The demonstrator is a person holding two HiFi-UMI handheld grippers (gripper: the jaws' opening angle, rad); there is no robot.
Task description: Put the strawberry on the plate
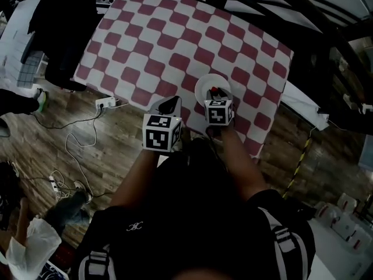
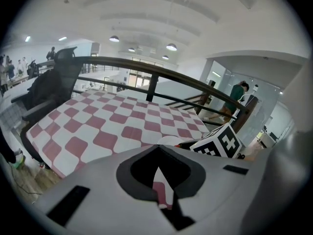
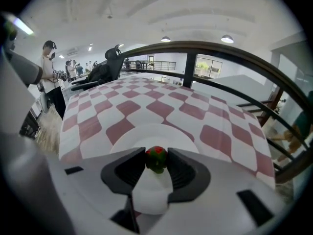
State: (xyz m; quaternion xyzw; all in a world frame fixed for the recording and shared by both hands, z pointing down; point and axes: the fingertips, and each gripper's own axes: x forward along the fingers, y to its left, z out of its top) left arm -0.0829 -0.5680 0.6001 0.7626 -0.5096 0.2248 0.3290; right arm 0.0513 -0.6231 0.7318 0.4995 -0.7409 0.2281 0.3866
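Observation:
A small red strawberry (image 3: pixel 156 158) with a green cap sits between the tips of my right gripper (image 3: pixel 156 156), whose pads press on it from both sides. It hangs just over the near part of a white plate (image 3: pixel 146 132) on the red-and-white checked cloth. From the head view, the plate (image 1: pixel 205 84) lies near the table's front edge, with the strawberry (image 1: pixel 214 90) and right gripper (image 1: pixel 216 93) over it. My left gripper (image 1: pixel 171 103) hovers to the plate's left at the table edge. Its tips (image 2: pixel 157 147) meet, holding nothing.
The checked table (image 1: pixel 175 39) stretches far and left of the plate. A dark railing (image 3: pixel 195 48) runs behind it. A black chair with dark clothing (image 1: pixel 64 28) stands at the far left. A power strip (image 1: pixel 106 103) and cables (image 1: pixel 70 150) lie on the wooden floor.

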